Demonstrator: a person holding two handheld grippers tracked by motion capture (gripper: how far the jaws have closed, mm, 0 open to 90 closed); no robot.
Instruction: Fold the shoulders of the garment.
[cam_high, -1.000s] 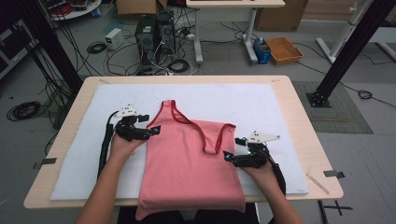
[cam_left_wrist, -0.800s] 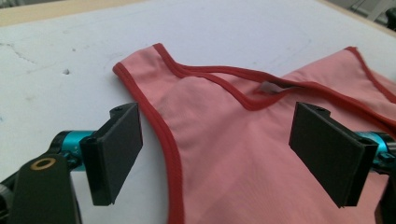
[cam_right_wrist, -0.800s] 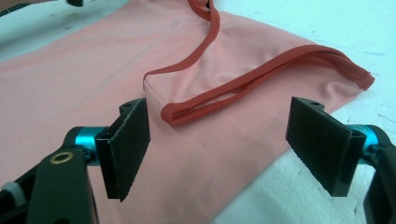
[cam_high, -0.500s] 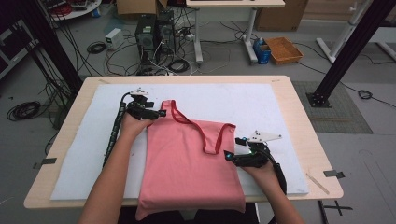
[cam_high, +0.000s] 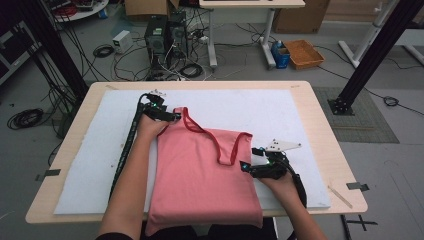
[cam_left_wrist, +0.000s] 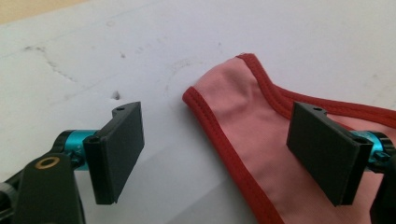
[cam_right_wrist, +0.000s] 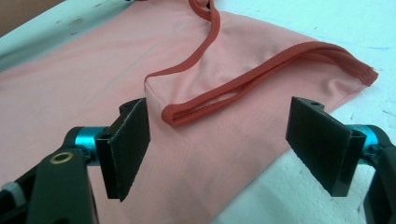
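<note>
A pink sleeveless top (cam_high: 200, 175) with dark red trim lies flat on the white mat (cam_high: 280, 115), its hem hanging over the near table edge. My left gripper (cam_high: 170, 117) is open at the top's far left shoulder strap (cam_left_wrist: 219, 100); the strap's tip lies between the jaws, which stand wide apart. My right gripper (cam_high: 247, 167) is open at the garment's right edge, just below the neckline loop (cam_right_wrist: 205, 100). In the right gripper view the jaws straddle the pink cloth (cam_right_wrist: 219, 154) and the red trim without closing on it.
The wooden table (cam_high: 325, 135) carries the white mat, with bare mat behind and to the right of the garment. Beyond the table are computer cases (cam_high: 165, 35), tangled cables (cam_high: 185, 67), an orange crate (cam_high: 303, 52) and black frame posts (cam_high: 372, 55).
My left gripper has moved away from me along the garment's left side, up to the shoulder strap. The right gripper has stayed in place.
</note>
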